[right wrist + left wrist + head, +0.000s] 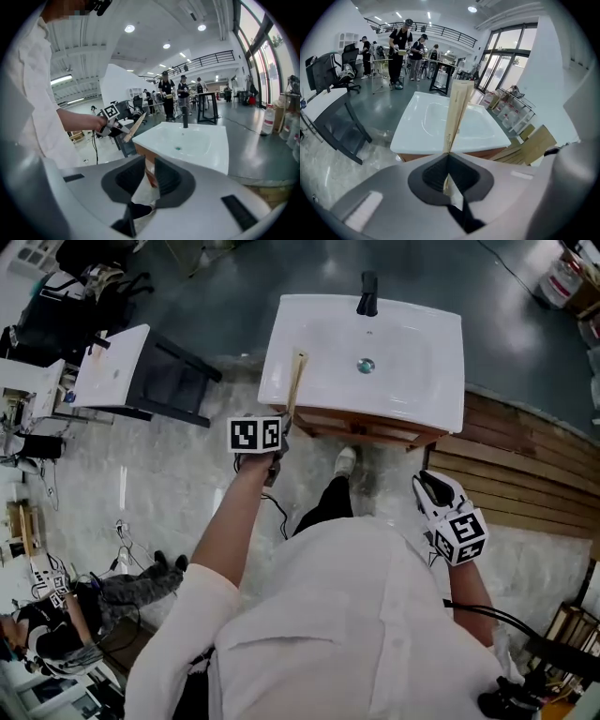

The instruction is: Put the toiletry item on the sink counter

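Observation:
The toiletry item (296,379) is a long, thin beige carton. My left gripper (284,426) is shut on its near end and holds it over the front left corner of the white sink (450,381), tip pointing toward the basin. In the left gripper view the carton (457,110) stands edge-on out of the closed pads of the left gripper (449,154), above the sink counter (417,136). My right gripper (433,486) hangs low at the right, in front of the wooden cabinet. The right gripper (150,164) has its jaws a narrow gap apart with nothing between them.
A black faucet (367,294) stands at the sink's far edge, with the drain (366,365) in the basin. A white table on black legs (117,367) stands to the left. Wooden slats (525,474) lie to the right. Several people (401,44) stand far behind.

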Available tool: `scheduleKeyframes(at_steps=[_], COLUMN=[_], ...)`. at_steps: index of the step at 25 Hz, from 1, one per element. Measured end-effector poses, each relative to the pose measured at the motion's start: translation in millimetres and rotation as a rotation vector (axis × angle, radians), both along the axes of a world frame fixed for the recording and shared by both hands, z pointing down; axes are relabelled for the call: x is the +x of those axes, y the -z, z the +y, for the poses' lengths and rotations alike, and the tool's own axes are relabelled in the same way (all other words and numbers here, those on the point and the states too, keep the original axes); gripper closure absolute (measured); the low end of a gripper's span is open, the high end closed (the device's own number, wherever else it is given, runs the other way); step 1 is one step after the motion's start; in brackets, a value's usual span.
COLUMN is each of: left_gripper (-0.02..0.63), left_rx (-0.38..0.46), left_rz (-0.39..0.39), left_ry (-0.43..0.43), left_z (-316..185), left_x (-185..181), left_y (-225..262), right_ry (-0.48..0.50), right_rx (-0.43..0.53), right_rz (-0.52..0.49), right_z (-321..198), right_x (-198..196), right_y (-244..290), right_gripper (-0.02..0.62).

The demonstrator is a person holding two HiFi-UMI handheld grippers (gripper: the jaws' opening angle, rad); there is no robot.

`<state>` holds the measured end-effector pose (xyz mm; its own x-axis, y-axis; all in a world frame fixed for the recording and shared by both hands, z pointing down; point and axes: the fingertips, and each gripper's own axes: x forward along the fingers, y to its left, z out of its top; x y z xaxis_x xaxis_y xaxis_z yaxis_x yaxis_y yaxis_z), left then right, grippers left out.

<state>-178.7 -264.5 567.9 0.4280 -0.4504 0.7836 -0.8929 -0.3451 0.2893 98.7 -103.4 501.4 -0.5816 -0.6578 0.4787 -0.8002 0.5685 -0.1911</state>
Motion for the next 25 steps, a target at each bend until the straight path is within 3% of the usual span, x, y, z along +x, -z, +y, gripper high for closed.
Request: scheduleKeyframes(at_steps=[6,12,25], left_gripper=[0.600,0.600,0.597], left_rx=[-0.061,-0.129,-0.245], left_rz=[-0.022,-0.041,-0.044], left_ry=[0.013,0.018,0.060], left_z=[-111,-197,-273], left_x=[-12,-25,-28], left_y=[-22,-42,-78], right_ry=[-0.119,-0.198,-0.277], right_rx=[0.000,-0.023,-0.037], right_rz=[0.008,-0.004,-0.010], right_z=[-72,-127,-184], right_x=[11,-3,1], right_y=[11,10,1], right_gripper=[0.534,0.534,0.534])
